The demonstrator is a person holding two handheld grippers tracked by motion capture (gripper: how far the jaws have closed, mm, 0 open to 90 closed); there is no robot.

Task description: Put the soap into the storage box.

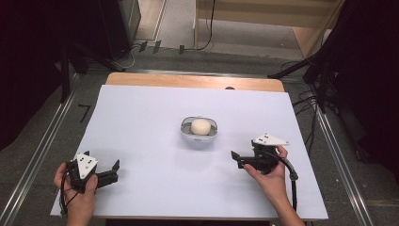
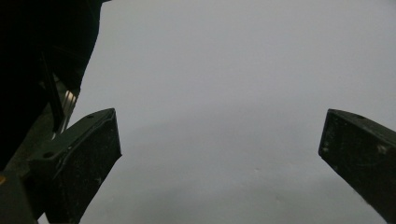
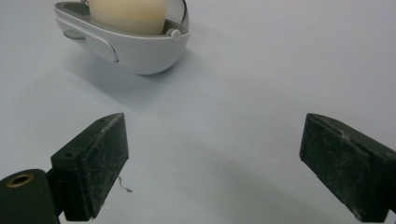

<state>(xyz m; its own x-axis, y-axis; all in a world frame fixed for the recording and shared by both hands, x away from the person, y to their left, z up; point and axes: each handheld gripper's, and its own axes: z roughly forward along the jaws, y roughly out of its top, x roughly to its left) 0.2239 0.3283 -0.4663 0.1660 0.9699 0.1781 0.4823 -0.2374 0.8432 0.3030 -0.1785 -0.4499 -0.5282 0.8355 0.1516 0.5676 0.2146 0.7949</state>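
At the middle of the tabletop (image 1: 141, 141), which is covered by a pale sheet, sits a small white bowl (image 1: 199, 133) holding a cream-coloured round block (image 1: 201, 126). The bowl has a rounded underside and a thin wire handle folded along its rim, as the right gripper view shows (image 3: 135, 51).

Right gripper (image 1: 234, 156): held low over the sheet at the near right, pointing toward the bowl but apart from it. Its jaws stand wide and released, with nothing between them; bare sheet lies between the jaws and the bowl, and nothing stands in the way.

Left gripper (image 1: 116, 165): held at the near left corner, well apart from the bowl. Its jaws are likewise spread and empty, with blank sheet ahead of them in the left gripper view (image 2: 219, 144).

Each gripper carries a grey three-cornered plate on top and trails a black cable.

Surface and room: a strip of bare wood (image 1: 193, 81) shows along the far edge of the tabletop. Metal rails (image 1: 42, 146) run along the grey floor on both sides. Dark stands and loose cables (image 1: 310, 101) occupy the right side, and a light wooden structure (image 1: 282, 14) stands at the back.
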